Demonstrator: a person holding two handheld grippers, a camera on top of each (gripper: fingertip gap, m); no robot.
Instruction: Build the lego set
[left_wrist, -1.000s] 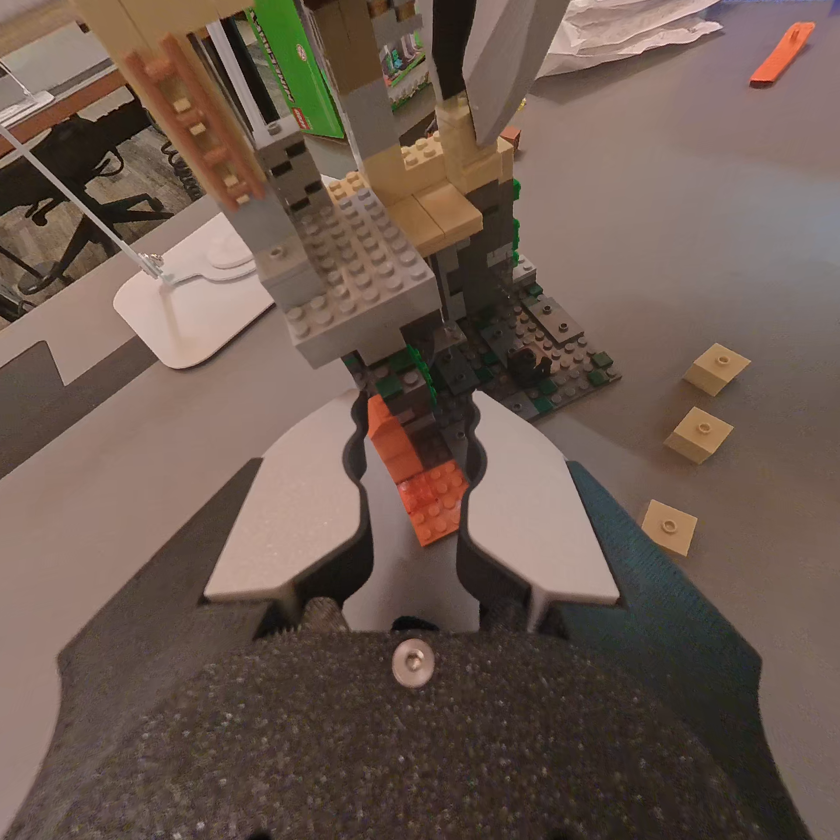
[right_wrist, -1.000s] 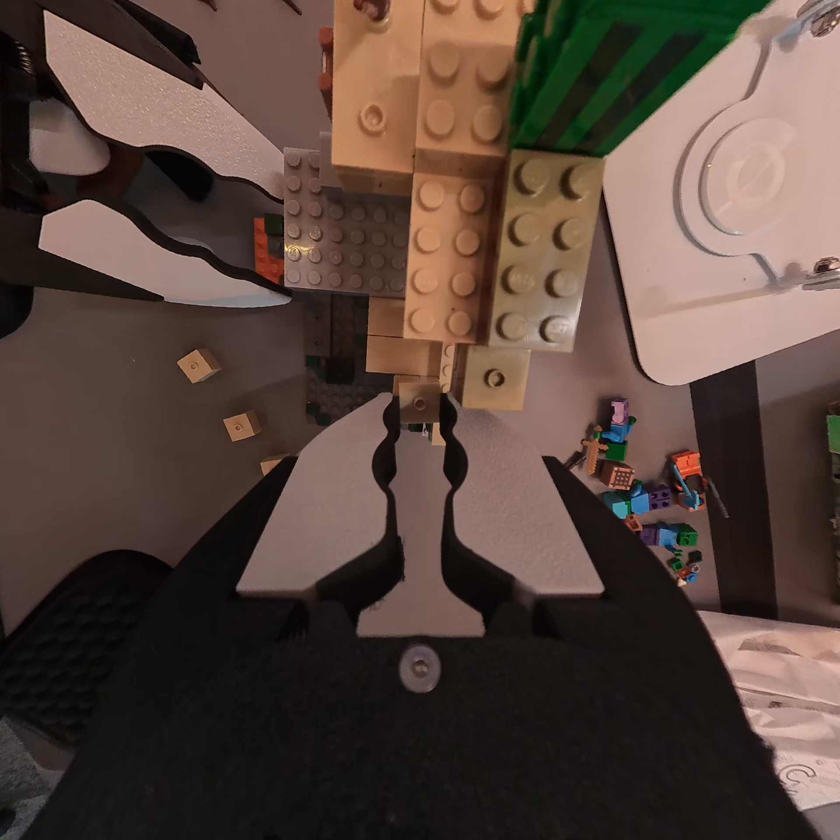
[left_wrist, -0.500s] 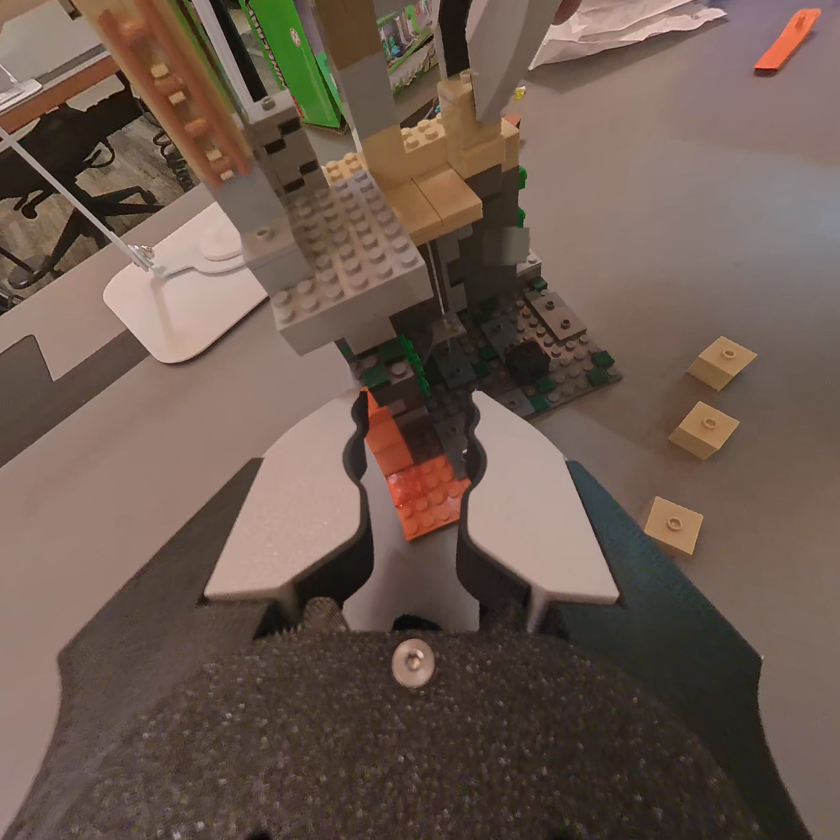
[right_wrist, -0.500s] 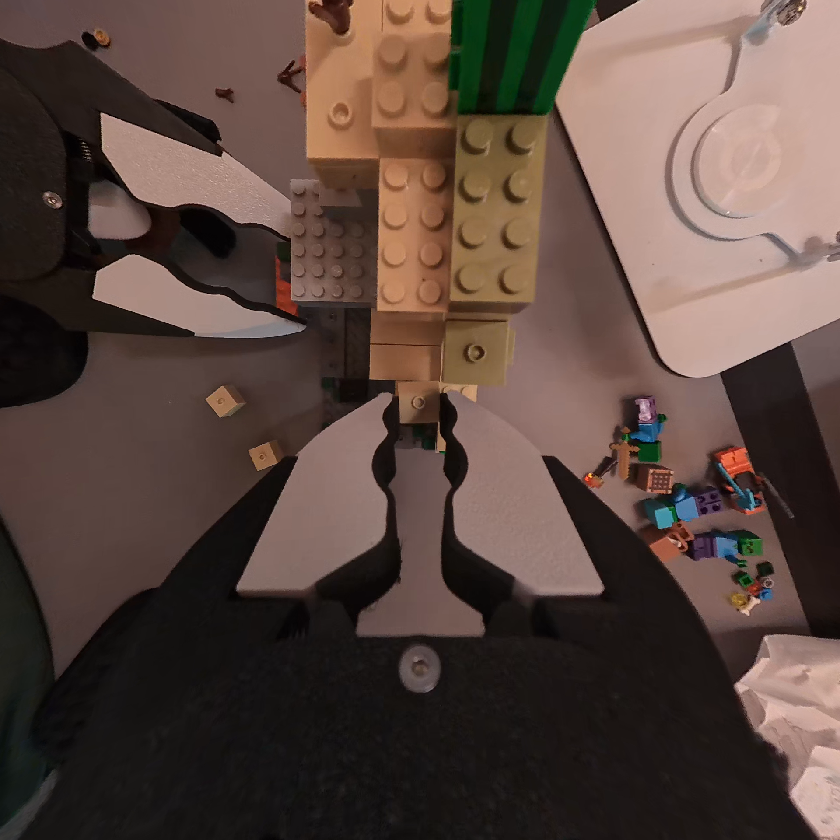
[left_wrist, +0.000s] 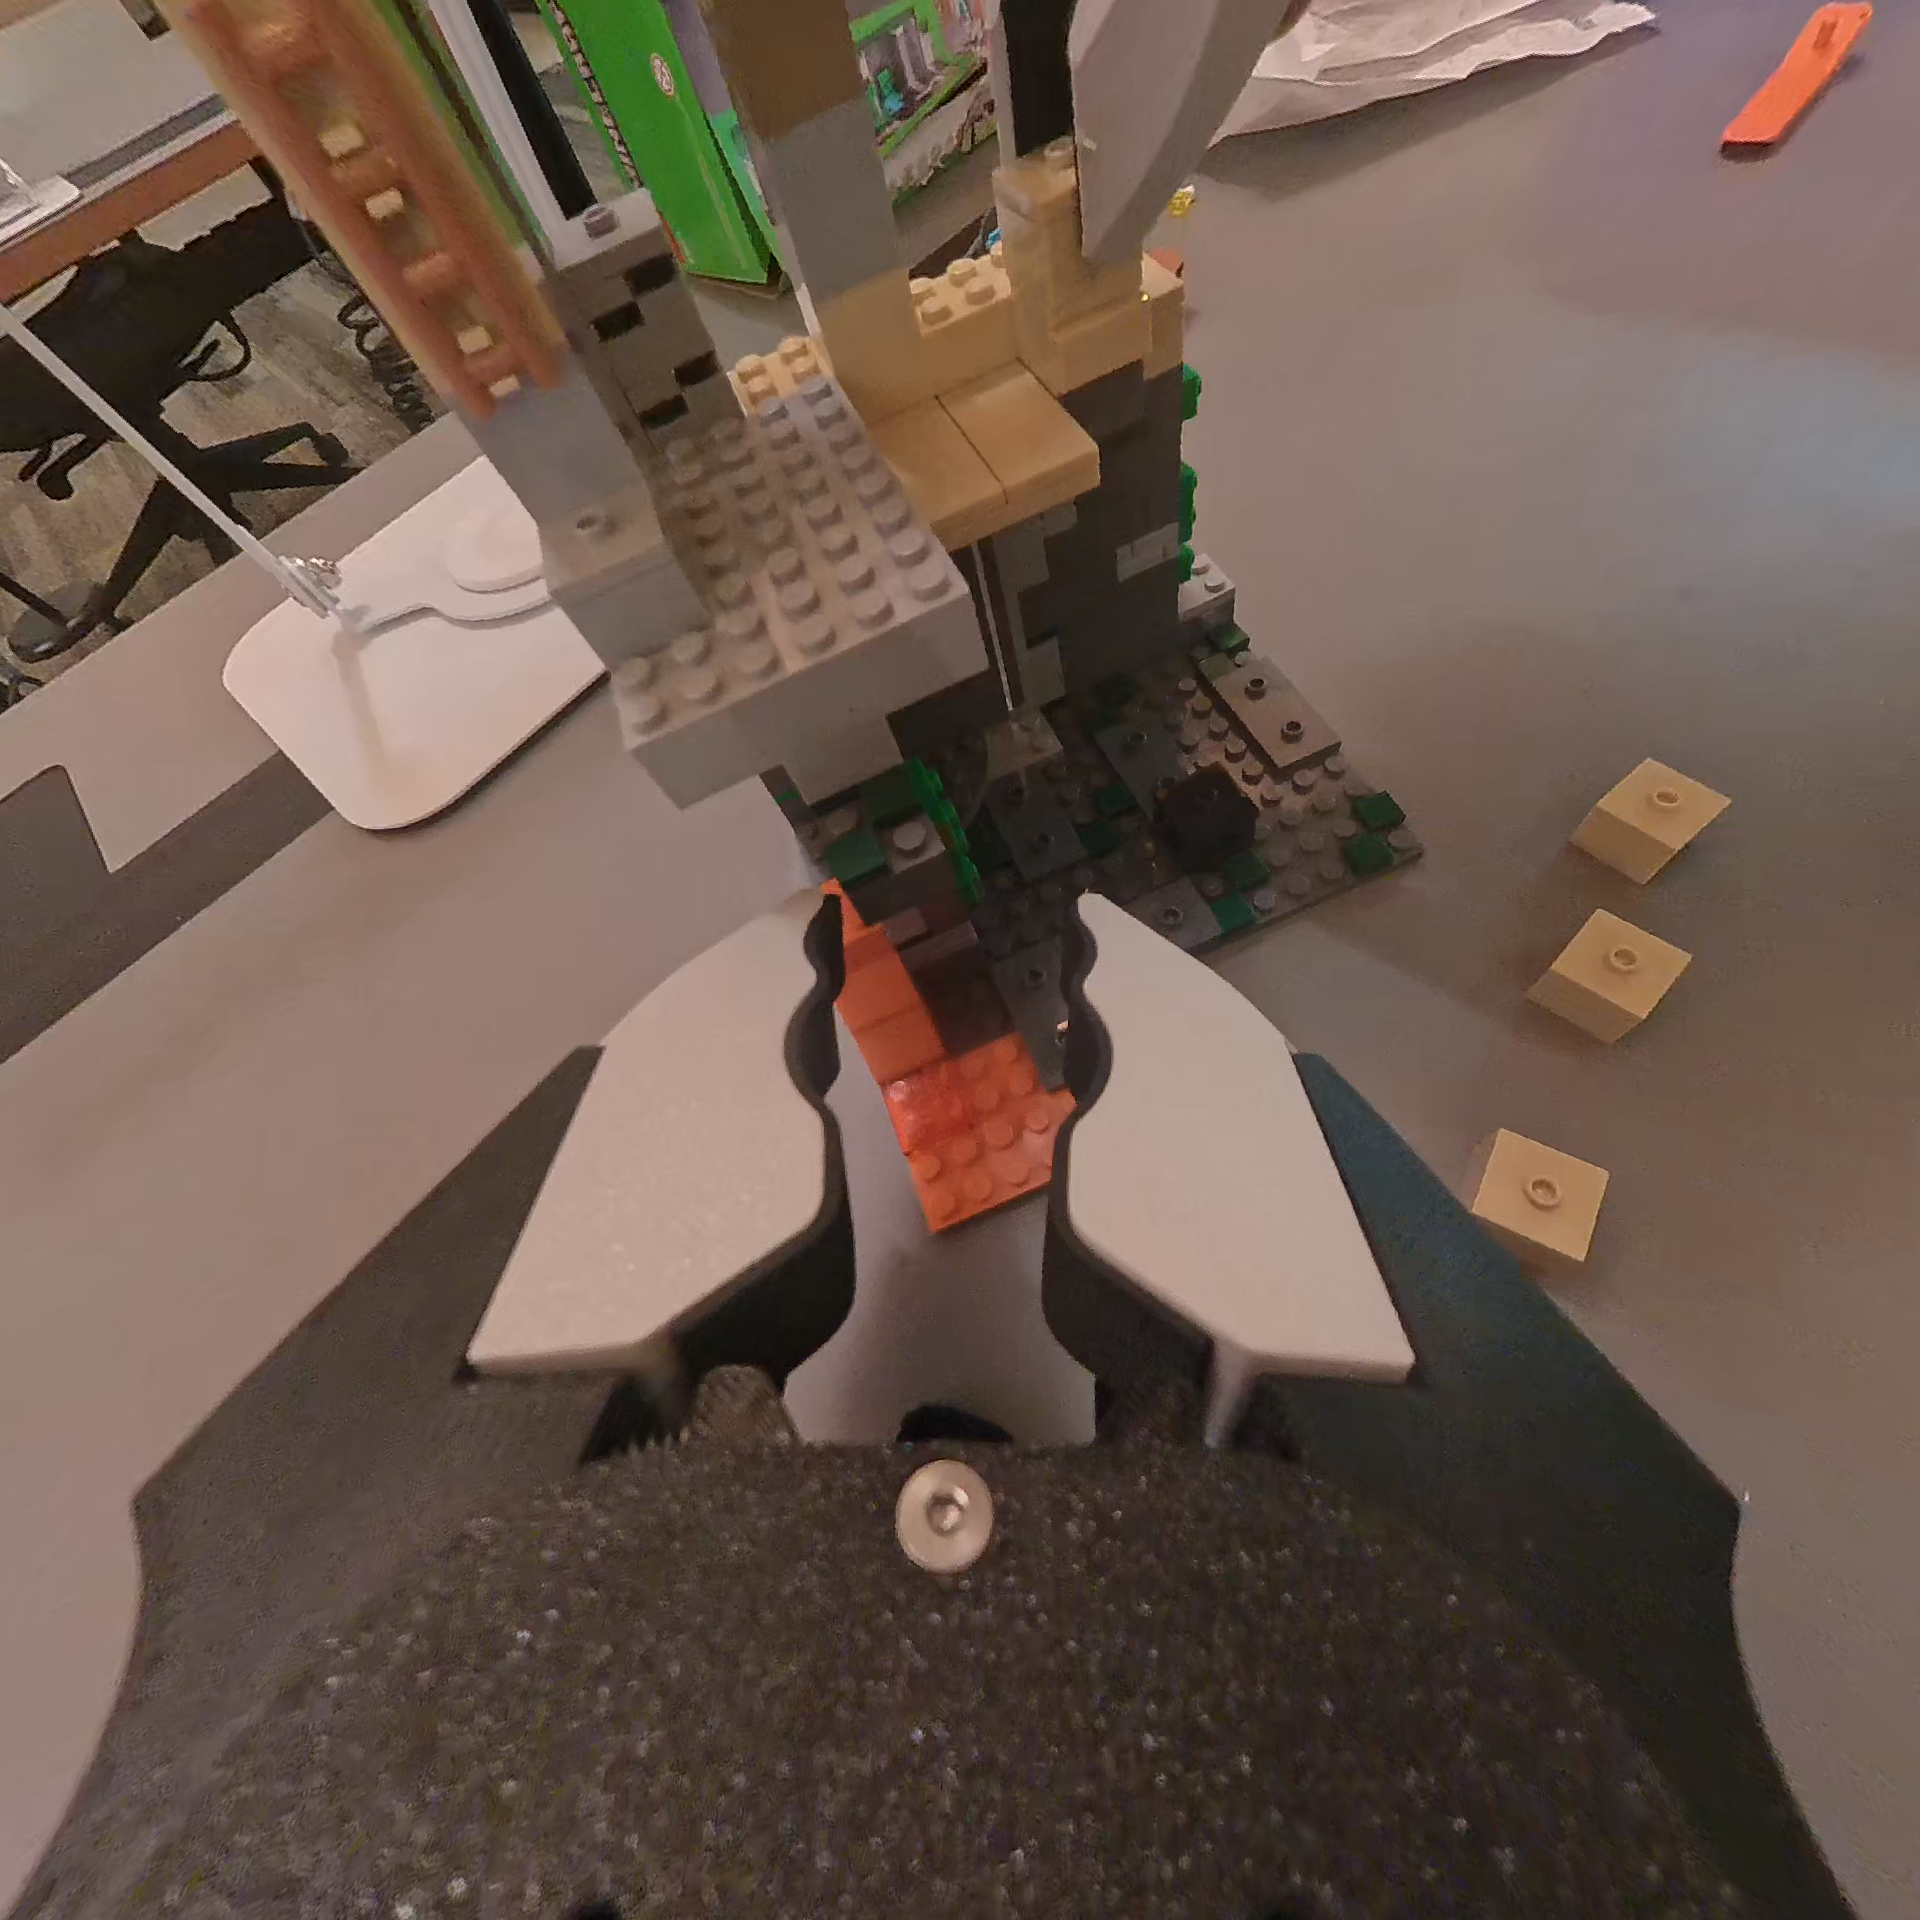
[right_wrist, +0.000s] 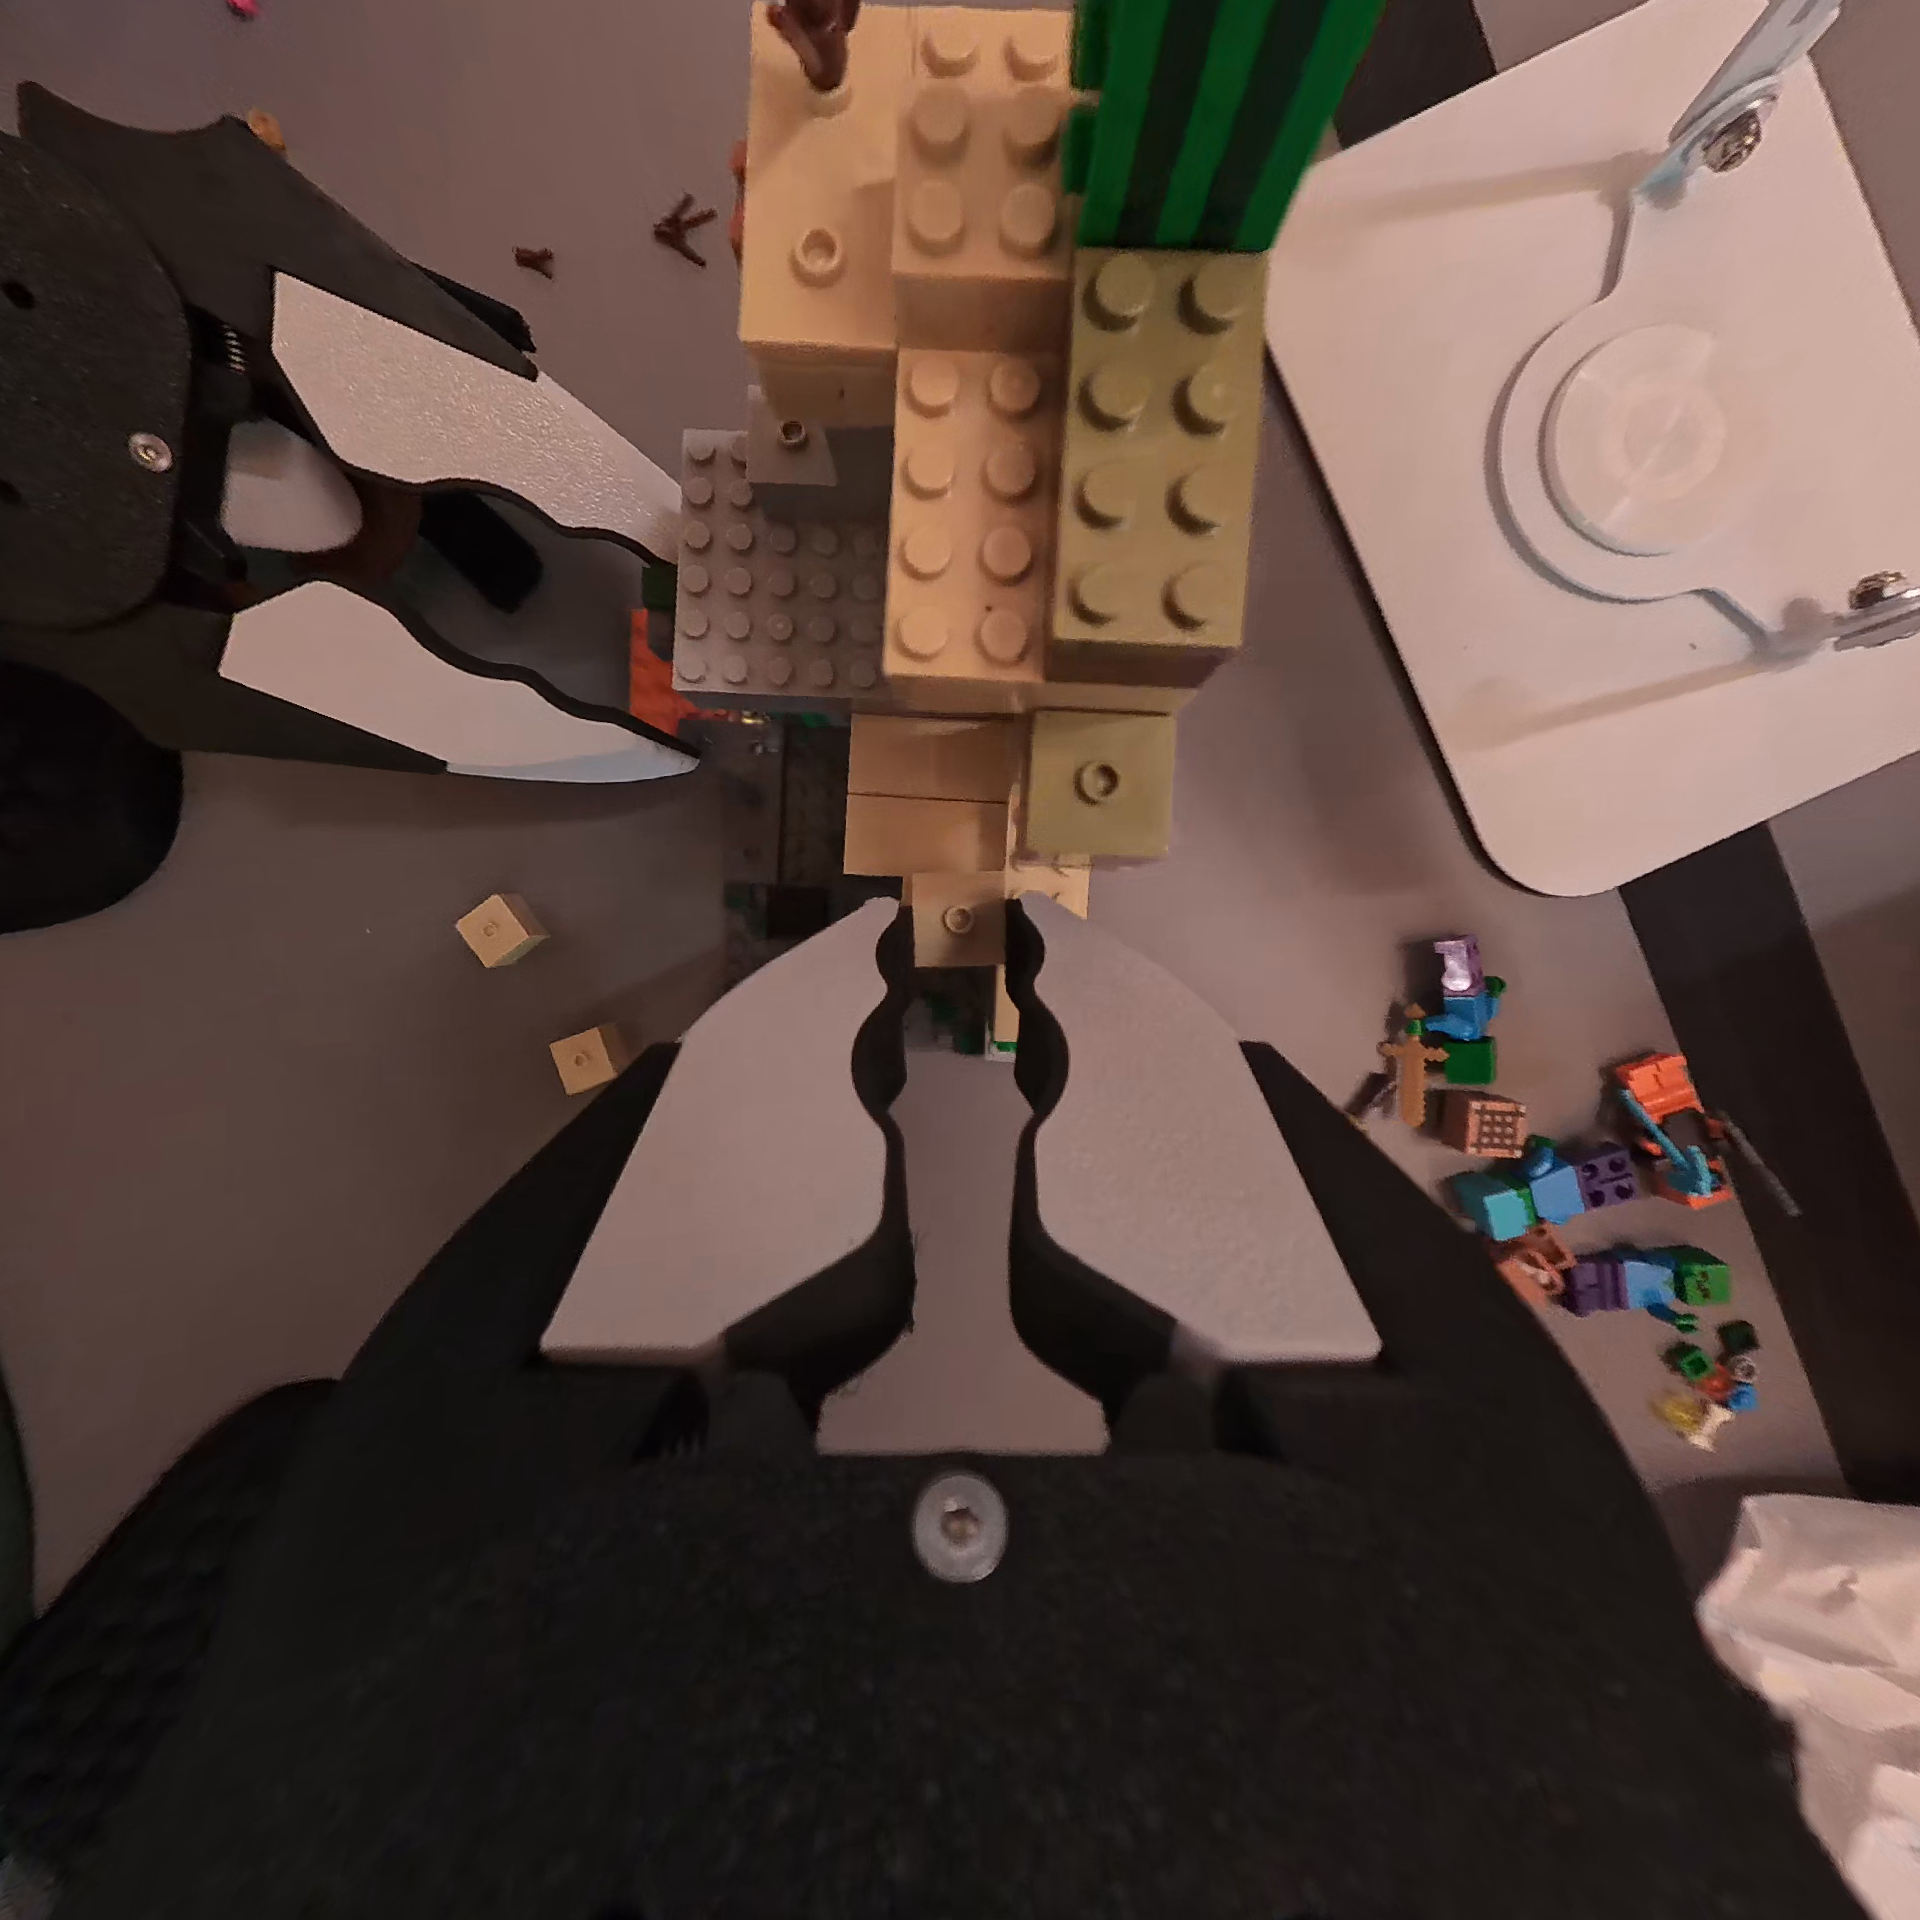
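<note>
Right gripper (right_wrist: 958, 920) is clamped on a small tan brick (right_wrist: 956, 928) at the edge of the lego tower (right_wrist: 971, 520), whose top runs out of frame. Left gripper (left_wrist: 951, 914) has fingers apart around the orange base (left_wrist: 971, 1132), contact unclear. Loose tan bricks (left_wrist: 1608, 971) lie nearby.

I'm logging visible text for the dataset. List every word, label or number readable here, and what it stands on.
Green box: white lettering and a red logo, tilted and partly hidden; not quoted here.
Paper: nothing legible.
Grey plate studs: too small to read.
</note>
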